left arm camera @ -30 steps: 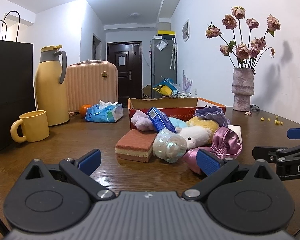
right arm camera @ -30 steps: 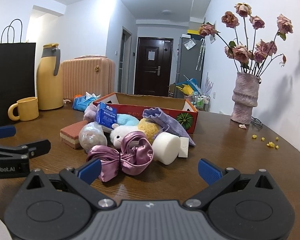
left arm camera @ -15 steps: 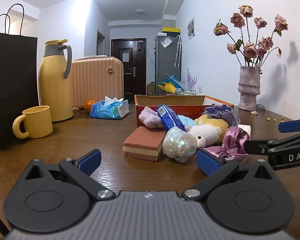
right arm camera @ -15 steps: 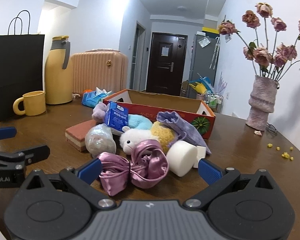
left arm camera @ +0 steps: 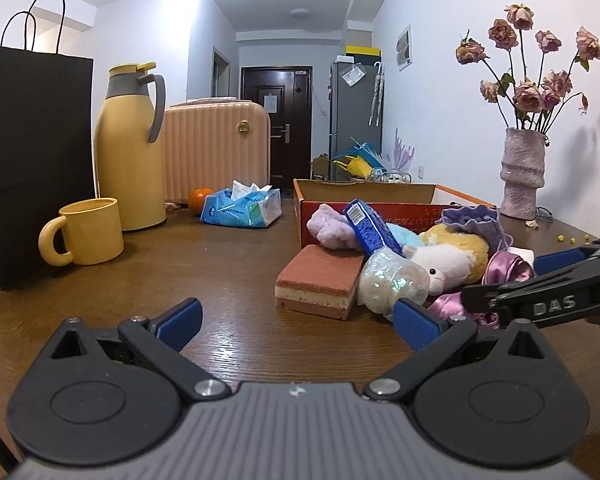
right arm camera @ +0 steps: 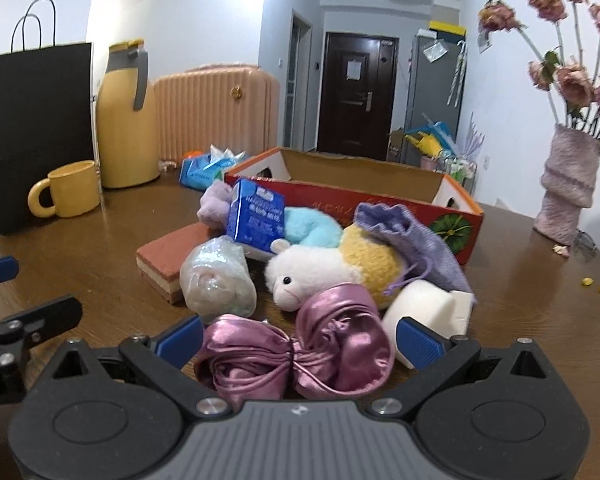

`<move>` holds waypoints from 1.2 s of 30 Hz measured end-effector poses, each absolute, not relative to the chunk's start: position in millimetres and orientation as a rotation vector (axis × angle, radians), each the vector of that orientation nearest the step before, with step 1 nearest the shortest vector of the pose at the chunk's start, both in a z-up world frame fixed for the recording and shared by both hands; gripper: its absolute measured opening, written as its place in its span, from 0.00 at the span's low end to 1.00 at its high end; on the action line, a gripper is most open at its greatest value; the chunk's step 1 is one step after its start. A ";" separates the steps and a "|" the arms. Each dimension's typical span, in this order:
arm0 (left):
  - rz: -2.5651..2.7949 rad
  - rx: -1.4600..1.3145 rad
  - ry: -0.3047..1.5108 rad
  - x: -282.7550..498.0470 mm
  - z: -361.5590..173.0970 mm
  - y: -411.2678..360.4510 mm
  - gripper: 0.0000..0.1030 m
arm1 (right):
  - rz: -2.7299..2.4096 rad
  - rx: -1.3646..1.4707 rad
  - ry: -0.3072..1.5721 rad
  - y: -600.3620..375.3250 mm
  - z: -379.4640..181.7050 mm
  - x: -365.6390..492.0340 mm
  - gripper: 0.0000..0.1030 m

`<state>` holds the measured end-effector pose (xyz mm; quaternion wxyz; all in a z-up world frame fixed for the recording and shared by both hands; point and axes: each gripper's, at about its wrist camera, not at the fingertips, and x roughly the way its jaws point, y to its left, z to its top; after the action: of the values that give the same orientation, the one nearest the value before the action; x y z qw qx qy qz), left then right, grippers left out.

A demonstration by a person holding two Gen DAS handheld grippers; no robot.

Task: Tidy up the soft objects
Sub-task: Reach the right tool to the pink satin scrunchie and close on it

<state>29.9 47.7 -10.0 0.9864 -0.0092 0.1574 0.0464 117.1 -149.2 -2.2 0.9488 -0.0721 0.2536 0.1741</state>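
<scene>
Two open, empty grippers: right (right arm camera: 298, 338) straddling the satin bow (right arm camera: 296, 356), long axis across its fingers, near the table's (left arm camera: 204, 268) front edge; left (left arm camera: 296, 318) beside, farther off.

A glossy satin bow (right arm camera: 296, 354) lies on the polished wooden table (left arm camera: 220, 280), before a fuzzy plush toy (right arm camera: 320, 268) and matt cardboard box (right arm camera: 364, 184).

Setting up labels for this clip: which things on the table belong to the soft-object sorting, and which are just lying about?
Part of the job: satin bow, plush toy, white sponge, layered sponge, purple pouch, red box, right gripper, open around the bow.

Just lying about: yellow mug, thermos, black bag, tissue pack, orange, vase.
</scene>
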 end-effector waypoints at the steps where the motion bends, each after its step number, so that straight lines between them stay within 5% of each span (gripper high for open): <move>1: 0.094 -0.019 0.317 30.3 -10.1 48.1 1.00 | 0.353 -0.152 0.525 -146.3 -5.1 121.7 1.00; 16: 0.091 -0.026 0.334 37.5 -12.6 50.2 1.00 | 0.386 -0.108 0.640 -141.5 -26.5 150.7 0.99; 25: 0.093 -0.027 0.337 37.5 -13.2 50.4 1.00 | 0.414 -0.114 0.647 -139.0 -29.0 150.1 0.89; 36: 0.096 -0.016 0.356 39.5 -11.1 49.4 1.00 | 0.467 -0.105 0.591 -140.2 -22.1 137.6 0.46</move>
<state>39.5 49.4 -11.1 0.9830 -0.0077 0.1772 0.0477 137.6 -140.2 -22.1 0.9286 -0.0513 0.2884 0.2278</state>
